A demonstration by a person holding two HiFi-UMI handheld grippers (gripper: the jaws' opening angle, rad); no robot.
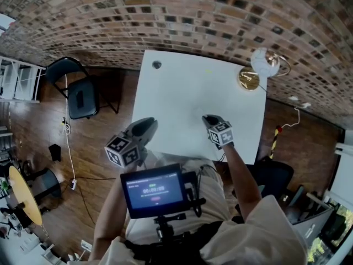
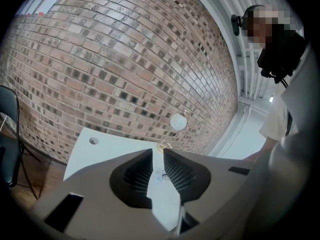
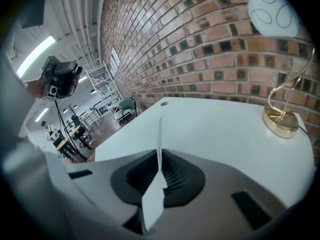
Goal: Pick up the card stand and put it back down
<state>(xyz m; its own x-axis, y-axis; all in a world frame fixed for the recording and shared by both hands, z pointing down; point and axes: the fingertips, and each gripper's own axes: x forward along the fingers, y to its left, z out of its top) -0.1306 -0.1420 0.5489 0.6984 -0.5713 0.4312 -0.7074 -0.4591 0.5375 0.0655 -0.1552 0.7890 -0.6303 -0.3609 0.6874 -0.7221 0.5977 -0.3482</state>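
The card stand (image 1: 249, 79) has a round gold base and a curled wire that holds a round white card (image 1: 265, 64). It stands upright at the far right corner of the white table (image 1: 182, 98). The left gripper view has the card stand (image 2: 176, 125) ahead, beyond the jaws, and the right gripper view has the card stand (image 3: 281, 120) at its right. My left gripper (image 1: 144, 127) hovers at the table's near left edge, jaws a little apart and empty (image 2: 158, 153). My right gripper (image 1: 209, 118) is over the near middle, shut on nothing (image 3: 160, 121), well short of the stand.
A dark grommet hole (image 1: 156, 64) sits in the table's far left corner. A black chair (image 1: 77, 93) stands on the wooden floor to the left. A brick wall runs behind the table. A small screen (image 1: 154, 191) is mounted at the person's chest.
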